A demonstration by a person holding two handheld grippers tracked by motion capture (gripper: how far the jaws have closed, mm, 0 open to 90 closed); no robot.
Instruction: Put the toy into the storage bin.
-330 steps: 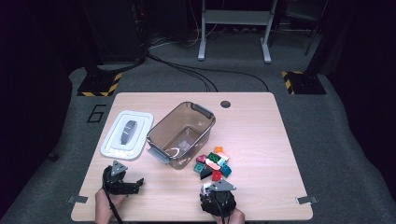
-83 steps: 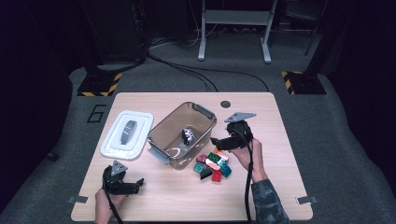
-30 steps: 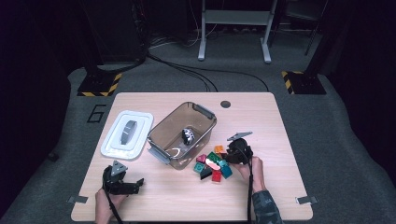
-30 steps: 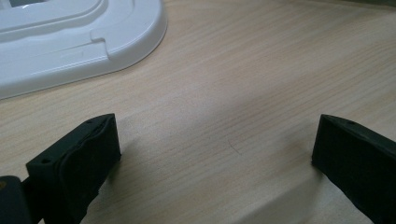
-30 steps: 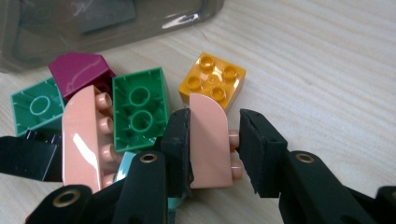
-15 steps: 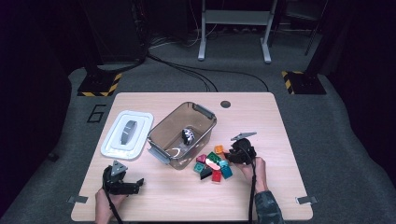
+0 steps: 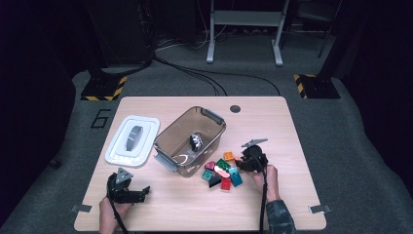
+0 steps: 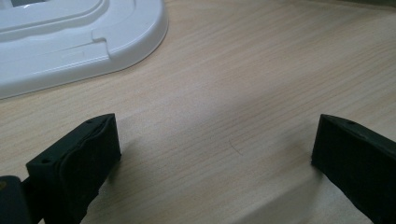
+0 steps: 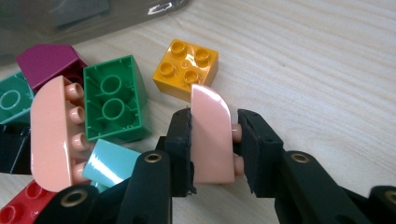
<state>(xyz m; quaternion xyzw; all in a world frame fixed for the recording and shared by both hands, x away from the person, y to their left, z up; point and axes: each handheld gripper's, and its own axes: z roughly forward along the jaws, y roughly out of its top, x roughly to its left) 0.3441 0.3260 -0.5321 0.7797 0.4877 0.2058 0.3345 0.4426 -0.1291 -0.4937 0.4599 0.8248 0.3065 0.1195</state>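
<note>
From the high view, I see my right gripper (image 7: 245,162) at the three o'clock edge of the brick pile (image 7: 221,173), beside the clear bin (image 7: 168,141). In the left gripper view, my jaws rest wide apart on bare table (image 8: 243,84), white lid (image 8: 70,42) at eleven o'clock. In the right gripper view, my jaws clamp a pink curved brick (image 9: 211,135); an orange brick (image 9: 187,67) lies at twelve o'clock.

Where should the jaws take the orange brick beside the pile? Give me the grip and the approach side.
Grip the orange brick across two opposite flat side walls, coming down from above. It sits studs up, flat on the table, so the studded top gives no hold. Probably best to use the sides away from the green brick, which lies close beside it.
</note>
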